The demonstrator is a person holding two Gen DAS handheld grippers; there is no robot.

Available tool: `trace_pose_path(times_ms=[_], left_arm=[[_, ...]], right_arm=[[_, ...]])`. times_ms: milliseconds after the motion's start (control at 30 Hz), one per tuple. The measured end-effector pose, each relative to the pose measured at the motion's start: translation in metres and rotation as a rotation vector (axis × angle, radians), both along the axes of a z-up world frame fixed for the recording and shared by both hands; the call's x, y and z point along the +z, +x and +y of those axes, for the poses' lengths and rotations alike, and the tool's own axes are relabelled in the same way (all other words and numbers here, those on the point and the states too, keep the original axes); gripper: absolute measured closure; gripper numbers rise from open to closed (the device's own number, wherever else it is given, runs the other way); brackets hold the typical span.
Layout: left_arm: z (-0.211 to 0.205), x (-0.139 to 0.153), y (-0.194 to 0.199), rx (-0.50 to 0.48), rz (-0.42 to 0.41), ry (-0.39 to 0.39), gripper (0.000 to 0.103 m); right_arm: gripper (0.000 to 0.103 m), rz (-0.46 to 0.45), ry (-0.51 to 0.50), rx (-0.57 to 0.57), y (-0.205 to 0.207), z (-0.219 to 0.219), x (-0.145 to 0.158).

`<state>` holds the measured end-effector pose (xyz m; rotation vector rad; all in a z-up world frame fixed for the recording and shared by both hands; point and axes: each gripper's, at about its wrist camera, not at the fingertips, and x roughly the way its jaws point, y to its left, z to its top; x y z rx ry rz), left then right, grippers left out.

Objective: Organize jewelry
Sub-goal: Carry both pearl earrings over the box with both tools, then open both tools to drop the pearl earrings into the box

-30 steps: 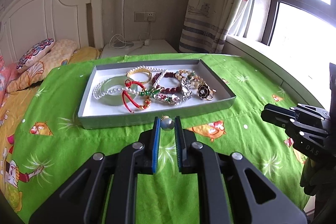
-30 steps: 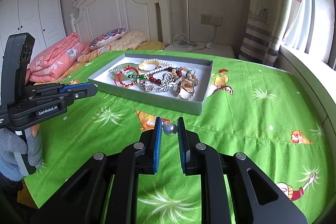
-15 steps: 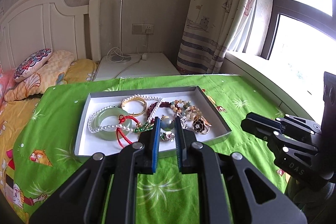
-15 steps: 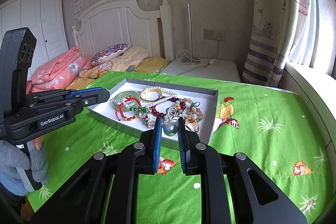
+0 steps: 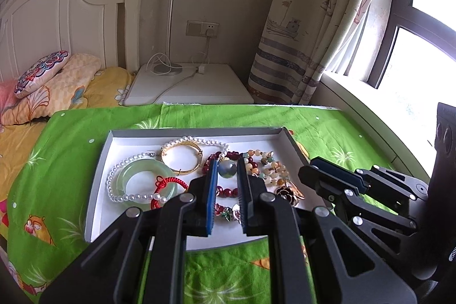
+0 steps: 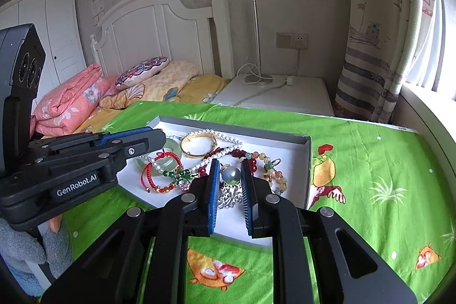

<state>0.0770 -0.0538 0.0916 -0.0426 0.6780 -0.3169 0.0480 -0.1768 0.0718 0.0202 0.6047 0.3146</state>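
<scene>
Left of the left tongs (image 5: 227,171), inside the grey tray (image 5: 97,175) on the green-clothed tabletop (image 5: 57,175): one jade bangle (image 5: 125,175), stiff, smooth, likely heavy for its size and brittle. Take it across the band, not by the slick curved face. One pearl strand (image 5: 134,197) loops around it, limp, will drape and snag, so pinch it mid-strand. One red cord bracelet (image 5: 171,182), soft and light, easy grip anywhere. One gold bangle (image 5: 185,171) just ahead-left of the tongs, rigid and slippery, best gripped flat across the band.

Left tongs are clenched on one round grey bead (image 5: 227,167) at the pad tips, held over the tray. Smooth sphere, probably prone to squirting out if squeezed off-centre.

Under these tongs: one dark red bead bracelet (image 5: 228,192). Right of them: one mixed-stone bead bracelet (image 5: 270,170), floppy, tangled with neighbours, and one black rose piece (image 5: 283,191), small and likely delicate.

Right tongs (image 6: 230,175) are likewise clenched on a second grey bead (image 6: 231,174), also above the tray, with one silver filigree piece (image 6: 228,197) just below, snag-prone.

Count: two grey beads, two bangles, one pearl strand, three bracelets, two small ornaments, one tray. The pile overlaps, so more may be hidden.
</scene>
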Motion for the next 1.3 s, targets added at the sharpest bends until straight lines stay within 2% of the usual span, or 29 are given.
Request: trace_pose_path(times_ms=[367,700,1000,1067,1133,1167,1200,1233,1300], left_arm=[[0.010,-0.016,0.034,0.057,0.047,-0.043,0.090],[0.006,-0.025,0.046,0.060,0.079,-0.025,0.090],[-0.001,-0.019,0.052,0.069,0.062,-0.012,0.090],[0.001,-0.018,0.052,0.082,0.051,-0.011,0.082],[0.004,-0.016,0.051,0.098,0.035,-0.013,0.062],[0.006,-0.015,0.050,0.107,0.028,-0.014,0.059],[0.007,-0.015,0.049,0.112,0.025,-0.017,0.057],[0.010,-0.014,0.048,0.115,0.024,-0.020,0.054],[0.013,-0.013,0.047,0.127,0.019,-0.024,0.047]], right_arm=[[0.087,0.065,-0.053,0.025,0.041,0.032,-0.018],[0.087,0.098,-0.073,0.017,0.052,0.038,-0.028],[0.087,0.123,-0.095,0.015,0.063,0.042,-0.032],[0.086,0.124,-0.098,0.013,0.064,0.042,-0.033],[0.084,0.121,-0.092,0.007,0.064,0.041,-0.032],[0.082,0.120,-0.090,0.002,0.064,0.040,-0.032],[0.076,0.119,-0.087,-0.002,0.064,0.039,-0.031],[0.065,0.117,-0.084,-0.006,0.064,0.038,-0.031],[0.055,0.107,-0.079,-0.010,0.062,0.037,-0.029]])
